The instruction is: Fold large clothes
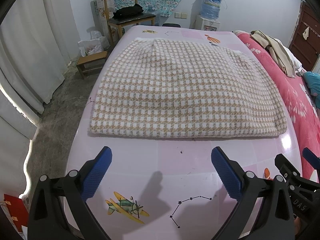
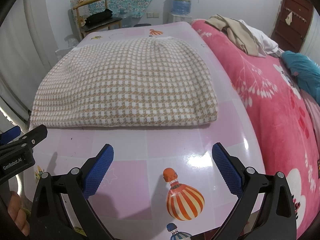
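Note:
A tan-and-white houndstooth garment (image 1: 168,92) (image 2: 124,84) lies folded into a thick rectangle on the pink table (image 1: 180,160) (image 2: 140,140), its folded edge facing me. My left gripper (image 1: 161,158) hovers open over the table's near part, a short way in front of that edge, with nothing between its blue pads (image 1: 98,176). My right gripper (image 2: 163,156) is open too, facing the garment's near right corner, empty. Each gripper shows at the edge of the other's view: the right one (image 1: 294,172), the left one (image 2: 20,150).
A bed with a pink floral blanket (image 2: 280,110) abuts the table's right side, with beige and teal clothes (image 2: 236,34) piled on it. A wooden chair (image 1: 128,18), a low stool (image 1: 92,62) and a water dispenser (image 1: 210,10) stand beyond. Curtains hang at left.

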A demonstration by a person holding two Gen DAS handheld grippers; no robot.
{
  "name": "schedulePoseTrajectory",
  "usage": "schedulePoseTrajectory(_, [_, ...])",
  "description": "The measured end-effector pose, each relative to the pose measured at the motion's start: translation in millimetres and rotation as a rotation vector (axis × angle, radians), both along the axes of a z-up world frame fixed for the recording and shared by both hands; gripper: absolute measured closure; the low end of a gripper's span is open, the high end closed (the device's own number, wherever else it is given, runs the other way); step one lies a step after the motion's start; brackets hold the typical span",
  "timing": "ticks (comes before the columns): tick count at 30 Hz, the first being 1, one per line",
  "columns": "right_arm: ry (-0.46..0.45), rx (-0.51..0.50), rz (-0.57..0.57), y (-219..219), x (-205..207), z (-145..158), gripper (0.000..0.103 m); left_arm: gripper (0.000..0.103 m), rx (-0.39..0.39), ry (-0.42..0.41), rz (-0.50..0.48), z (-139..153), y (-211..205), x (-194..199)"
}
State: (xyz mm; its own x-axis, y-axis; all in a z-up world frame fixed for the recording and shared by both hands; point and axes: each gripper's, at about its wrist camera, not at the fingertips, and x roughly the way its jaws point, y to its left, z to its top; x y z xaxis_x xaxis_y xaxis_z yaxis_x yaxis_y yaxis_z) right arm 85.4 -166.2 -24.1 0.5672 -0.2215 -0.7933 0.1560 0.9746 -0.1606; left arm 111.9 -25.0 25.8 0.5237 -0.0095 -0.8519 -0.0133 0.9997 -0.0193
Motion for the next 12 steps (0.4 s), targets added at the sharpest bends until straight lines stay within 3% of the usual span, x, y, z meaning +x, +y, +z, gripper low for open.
schedulePoseTrajectory(12, [0.002, 0.004, 0.0, -2.1, -1.1, -0.7, 0.008, 0.005, 0.0, 0.005, -0.005, 1.3, -2.6, 1.6])
